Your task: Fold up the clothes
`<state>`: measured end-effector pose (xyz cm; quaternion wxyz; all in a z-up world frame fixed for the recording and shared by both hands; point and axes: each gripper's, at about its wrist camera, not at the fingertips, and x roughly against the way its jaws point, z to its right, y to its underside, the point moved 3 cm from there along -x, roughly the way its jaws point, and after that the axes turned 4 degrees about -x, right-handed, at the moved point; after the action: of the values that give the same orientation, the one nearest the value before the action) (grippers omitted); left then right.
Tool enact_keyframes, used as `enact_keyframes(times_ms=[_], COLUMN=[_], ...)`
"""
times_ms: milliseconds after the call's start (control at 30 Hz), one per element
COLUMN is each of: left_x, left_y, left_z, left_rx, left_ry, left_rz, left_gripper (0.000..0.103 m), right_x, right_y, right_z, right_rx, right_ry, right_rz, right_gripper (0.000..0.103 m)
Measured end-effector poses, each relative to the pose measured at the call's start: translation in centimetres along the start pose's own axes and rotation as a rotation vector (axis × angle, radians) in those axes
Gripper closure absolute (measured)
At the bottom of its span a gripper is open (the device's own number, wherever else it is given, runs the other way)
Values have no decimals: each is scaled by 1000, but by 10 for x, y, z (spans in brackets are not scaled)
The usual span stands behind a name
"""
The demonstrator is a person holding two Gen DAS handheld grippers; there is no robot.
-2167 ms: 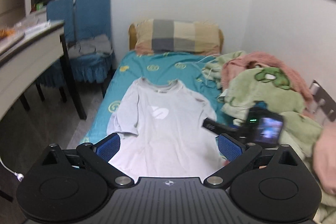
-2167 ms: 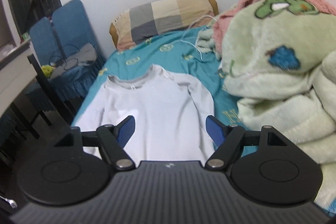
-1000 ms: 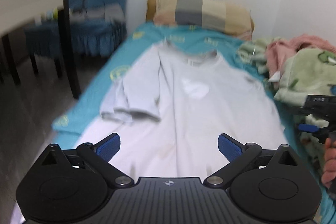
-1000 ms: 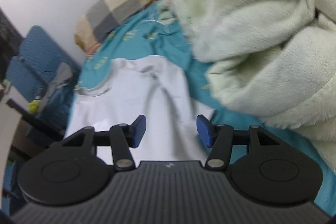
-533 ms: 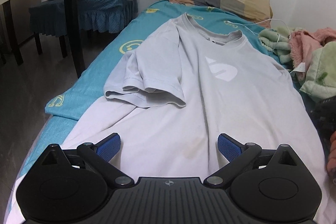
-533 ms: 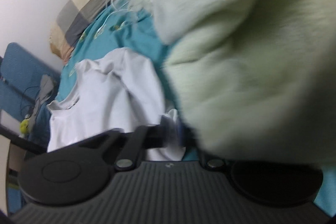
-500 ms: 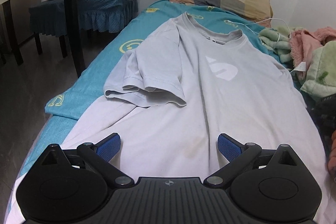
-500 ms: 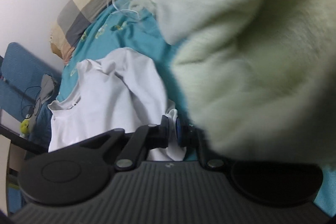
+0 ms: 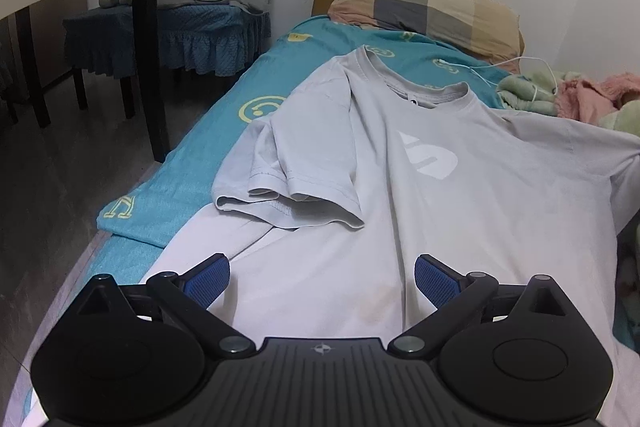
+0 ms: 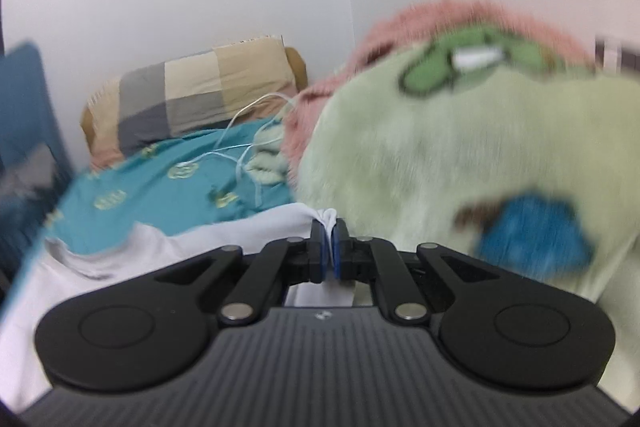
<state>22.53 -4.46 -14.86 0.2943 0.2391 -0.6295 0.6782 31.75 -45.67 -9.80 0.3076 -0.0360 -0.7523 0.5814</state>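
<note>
Left gripper (image 9: pixel 322 277) hovers low over the hem end of the shirt (image 9: pixel 420 195), its blue pads spread wide with nothing between them. At the left of that view the near sleeve (image 9: pixel 304 183) lies folded in over the chest, its cuff bunched and a little rumpled. The shirt itself lies chest up on the bed (image 9: pixel 224 131), collar toward the pillow (image 9: pixel 424 7). Further right, the far sleeve (image 9: pixel 600 143) is drawn up taut off the sheet toward the blanket (image 10: pixel 460 147). Right gripper (image 10: pixel 329 247) is clamped on a pinch of that white cloth, which pokes up between the closed pads. Judging by this, the far side is being folded in. To do it well, the right gripper should carry the sleeve across low and level, keeping clear of the blanket, and lay it to mirror the near sleeve; the left could pin the hem so the body does not drag
</note>
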Motion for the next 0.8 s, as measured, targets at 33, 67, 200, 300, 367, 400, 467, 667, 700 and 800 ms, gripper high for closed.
enact_keyframes(times_ms=[33, 67, 200, 300, 367, 400, 467, 667, 700, 800], left_x=[0, 0, 0, 1, 1, 2, 3, 4, 4, 1], left_y=[-1, -2, -5, -8, -10, -11, -13, -16, -16, -16], left_z=[-1, -3, -6, -9, -12, -14, -19, -36, -38, -47], left_rx=[7, 14, 14, 14, 28, 38, 57, 96, 102, 115], left_ry=[3, 6, 17, 17, 20, 23, 29, 22, 21, 20], left_rz=[-1, -2, -5, -5, -2, -2, 1, 7, 8, 6], left_gripper=[3, 3, 3, 3, 3, 3, 3, 3, 3, 3], right_x=[-2, -3, -16, -21, -12, -6, 4, 19, 17, 6], right_y=[-3, -6, -30, -49, -59, -64, -70, -45, -36, -5], right_z=[2, 4, 0, -15, -31, -39, -61, -158, -174, -212], right_rx=[23, 46, 105, 112, 77, 58, 5, -63, -65, -57], right_ry=[17, 34, 41, 19, -37, -67, -148, -362, -383, -426], right_rz=[-2, -2, -39, -108, -150, -172, -228, -374, -399, -459], right_gripper=[96, 96, 96, 96, 96, 96, 96, 95, 95, 94])
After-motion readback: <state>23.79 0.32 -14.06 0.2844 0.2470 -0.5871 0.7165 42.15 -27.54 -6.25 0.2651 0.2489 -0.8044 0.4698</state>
